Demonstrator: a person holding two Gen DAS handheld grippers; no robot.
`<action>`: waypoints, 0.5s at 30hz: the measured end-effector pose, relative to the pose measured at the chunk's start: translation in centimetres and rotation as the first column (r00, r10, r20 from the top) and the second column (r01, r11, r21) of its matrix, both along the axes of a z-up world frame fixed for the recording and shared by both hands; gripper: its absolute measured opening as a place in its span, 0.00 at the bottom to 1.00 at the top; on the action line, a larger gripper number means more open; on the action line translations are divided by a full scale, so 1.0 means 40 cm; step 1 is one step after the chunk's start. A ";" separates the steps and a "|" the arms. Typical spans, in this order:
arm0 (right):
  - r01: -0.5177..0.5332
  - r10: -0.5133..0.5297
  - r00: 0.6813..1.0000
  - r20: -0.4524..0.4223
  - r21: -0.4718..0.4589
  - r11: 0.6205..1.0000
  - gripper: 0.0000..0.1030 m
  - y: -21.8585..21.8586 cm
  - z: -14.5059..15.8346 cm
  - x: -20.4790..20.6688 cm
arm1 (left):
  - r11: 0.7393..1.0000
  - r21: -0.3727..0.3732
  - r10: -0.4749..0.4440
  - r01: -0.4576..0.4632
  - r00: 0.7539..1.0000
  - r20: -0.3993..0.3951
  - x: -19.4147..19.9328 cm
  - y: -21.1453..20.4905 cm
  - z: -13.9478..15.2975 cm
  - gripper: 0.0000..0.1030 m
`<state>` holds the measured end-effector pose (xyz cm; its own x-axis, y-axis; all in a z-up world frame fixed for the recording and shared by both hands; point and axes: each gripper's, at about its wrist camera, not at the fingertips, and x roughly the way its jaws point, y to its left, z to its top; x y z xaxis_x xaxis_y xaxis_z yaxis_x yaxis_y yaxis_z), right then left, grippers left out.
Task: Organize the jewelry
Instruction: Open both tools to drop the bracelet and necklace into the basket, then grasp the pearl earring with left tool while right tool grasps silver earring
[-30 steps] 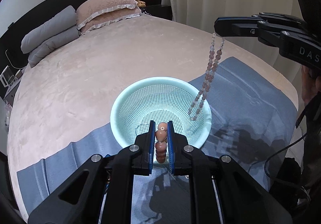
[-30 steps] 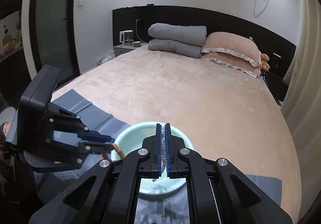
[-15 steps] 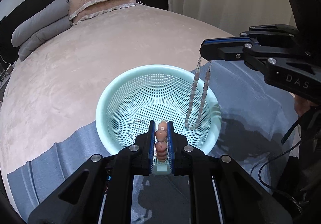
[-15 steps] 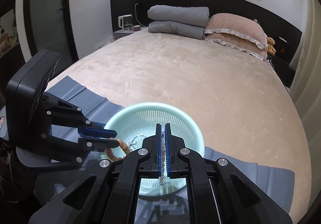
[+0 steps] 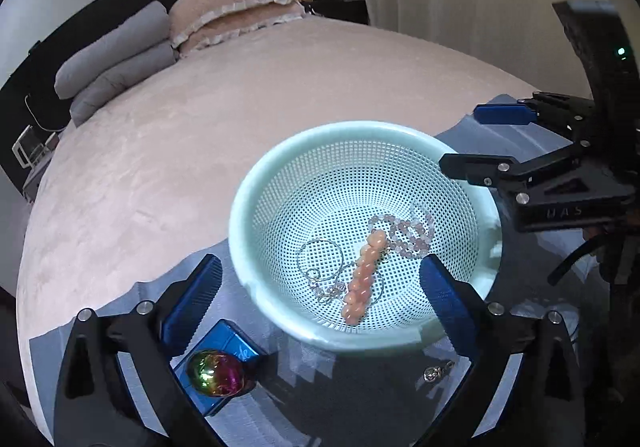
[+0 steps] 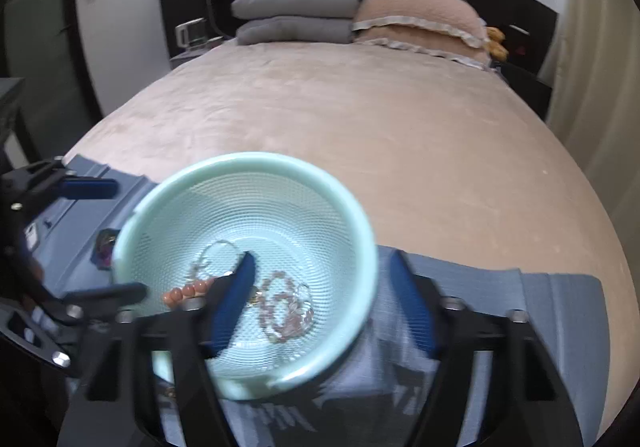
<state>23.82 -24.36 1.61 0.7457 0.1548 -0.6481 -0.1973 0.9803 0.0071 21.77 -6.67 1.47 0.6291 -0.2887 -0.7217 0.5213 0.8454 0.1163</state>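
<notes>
Both claws have just been opening, and nothing is between their jaws now. The left claw (image 5: 320,283) and right claw (image 6: 324,287) hang over the basket (image 5: 256,183). The orange bracelet (image 5: 362,279) and pink bracelet (image 5: 404,231) lie inside. A loose silver charm (image 5: 438,371) waits on the blue cloth (image 5: 360,399), below the basket, nearer the left claw.

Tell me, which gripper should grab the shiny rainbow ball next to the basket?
Probably the left gripper. The rainbow ball sits on its blue box just beside the left finger, jaws open and empty. The right gripper hangs across the basket.
</notes>
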 end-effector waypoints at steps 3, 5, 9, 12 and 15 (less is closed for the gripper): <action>0.045 -0.048 0.998 0.033 0.075 0.996 0.84 -0.071 -0.003 -0.043 | 1.000 -0.006 0.006 -0.006 1.000 0.029 -0.047 0.041 0.009 0.94; 0.063 -0.064 0.998 0.010 0.090 0.994 0.84 -0.100 -0.013 -0.065 | 1.000 0.015 0.013 -0.013 0.999 0.039 -0.080 0.060 0.005 0.94; 0.038 -0.039 0.999 0.003 0.074 0.997 0.84 -0.107 -0.017 -0.116 | 1.000 -0.006 0.012 -0.012 1.000 0.024 -0.137 0.087 -0.002 0.94; -0.032 0.031 0.999 0.020 0.054 0.998 0.84 -0.081 -0.015 -0.167 | 1.000 -0.021 -0.009 0.009 1.000 0.019 -0.183 0.085 -0.014 0.94; -0.119 0.119 0.993 0.020 0.021 0.993 0.84 -0.043 -0.015 -0.210 | 0.998 -0.030 -0.051 0.052 0.998 0.028 -0.239 0.073 -0.027 0.94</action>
